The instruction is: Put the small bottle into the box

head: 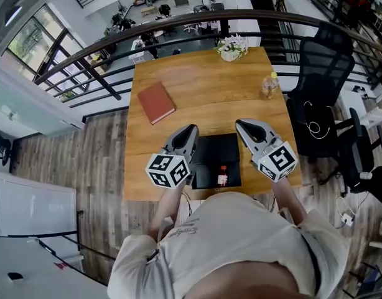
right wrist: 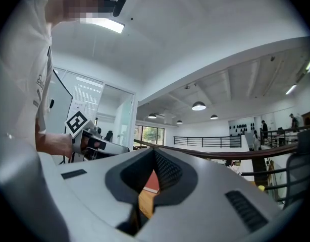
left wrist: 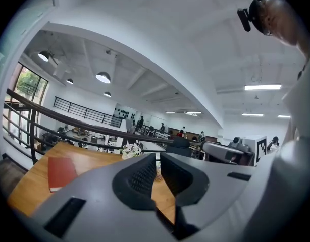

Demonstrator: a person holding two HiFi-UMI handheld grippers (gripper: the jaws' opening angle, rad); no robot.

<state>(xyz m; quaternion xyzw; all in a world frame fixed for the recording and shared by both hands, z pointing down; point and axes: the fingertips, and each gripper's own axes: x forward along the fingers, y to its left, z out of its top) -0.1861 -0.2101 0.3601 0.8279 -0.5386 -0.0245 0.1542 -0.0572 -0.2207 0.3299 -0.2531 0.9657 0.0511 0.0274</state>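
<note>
Wooden table (head: 197, 86) against a mezzanine railing (head: 178, 27), open office below. Only in the head view: small bottle (head: 223, 177) inside the black box (head: 209, 151) at the near edge. Left gripper (head: 191, 131) and right gripper (head: 240, 126) flanking the box, both closed, empty. Farther off: red book (head: 156, 102), flowers (head: 231, 47), clear bottle (head: 270, 85); chair (head: 321, 67) alongside.

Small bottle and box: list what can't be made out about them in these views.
- small bottle: head view, too small to read its label or tell whether it stands or lies.
- black box: head view, left edge partly hidden by the left gripper; depth can't be judged.
- Both gripper views: neither shows bottle or box; each gripper's own body fills the lower frame.
</note>
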